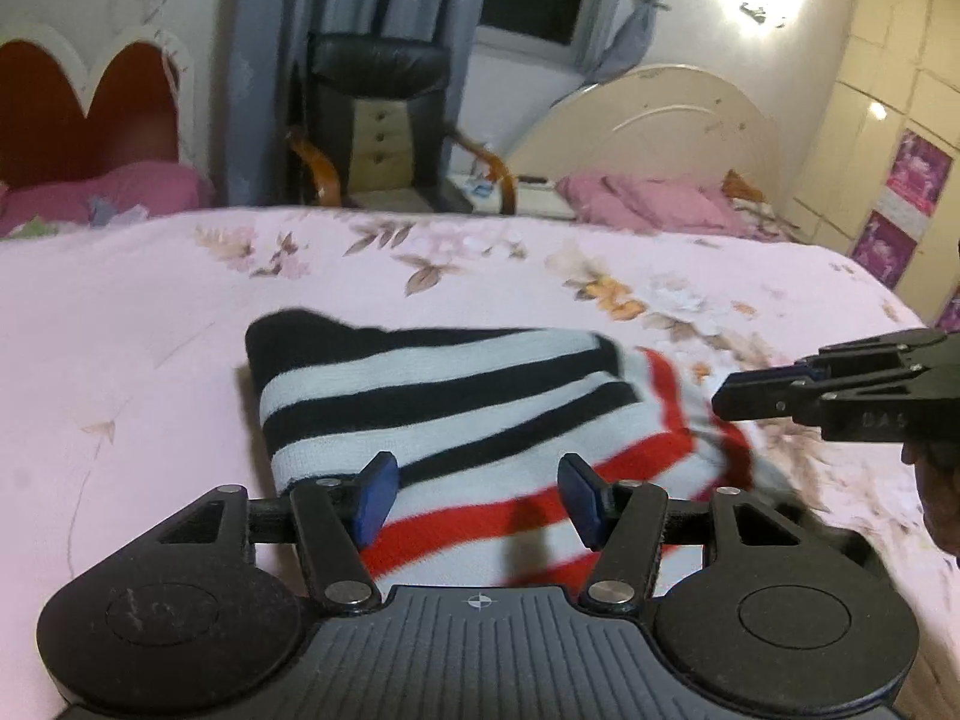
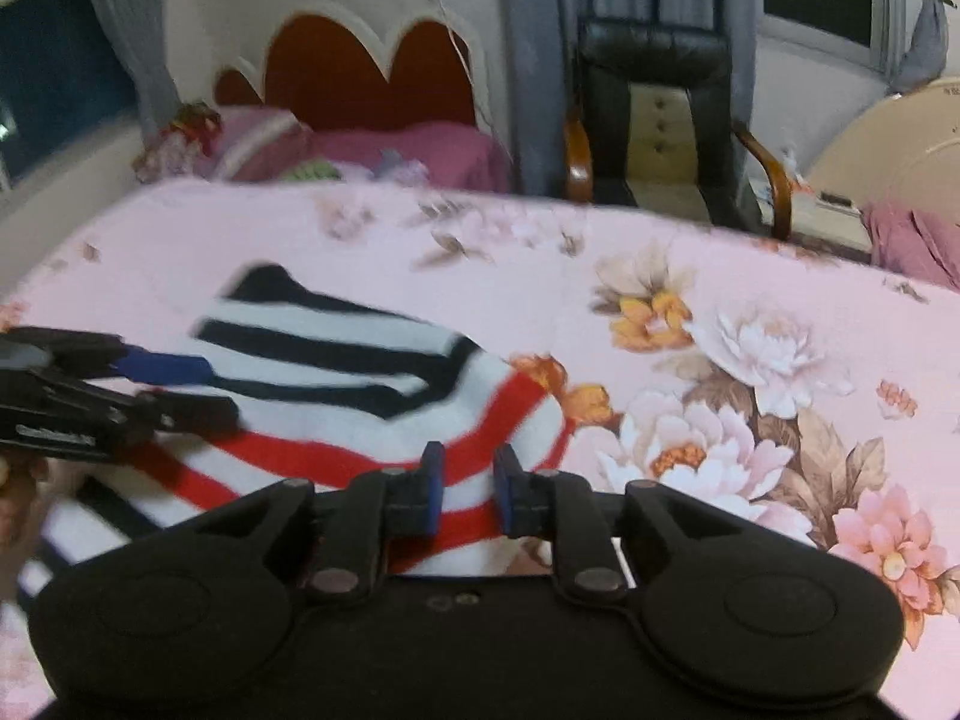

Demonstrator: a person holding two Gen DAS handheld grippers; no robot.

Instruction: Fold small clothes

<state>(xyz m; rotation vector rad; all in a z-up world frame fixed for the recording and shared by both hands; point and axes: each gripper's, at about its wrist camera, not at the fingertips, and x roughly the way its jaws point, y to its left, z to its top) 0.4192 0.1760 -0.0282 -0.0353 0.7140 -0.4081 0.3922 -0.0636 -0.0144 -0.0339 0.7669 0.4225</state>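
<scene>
A knit garment (image 1: 450, 396) with black, white and red stripes lies folded on the pink floral bed sheet (image 1: 150, 330). My left gripper (image 1: 478, 498) hovers over its near red-striped part. Its jaws stand wide apart, and the cloth shows behind the blue pads (image 1: 375, 498), not pinched. My right gripper (image 1: 732, 390) comes in from the right, just above the garment's right corner. In the right wrist view the garment (image 2: 336, 348) lies ahead, and the right gripper (image 2: 471, 492) shows a narrow gap with striped cloth seen through it. The left gripper (image 2: 219, 390) reaches in from the left.
Beyond the far edge of the bed stand a black chair (image 1: 372, 78) with wooden arms, a small drawer unit and a cream headboard (image 1: 648, 114). A red heart-shaped headboard (image 2: 366, 78) with pink pillows is at the back. A hand (image 1: 942, 510) shows at the right edge.
</scene>
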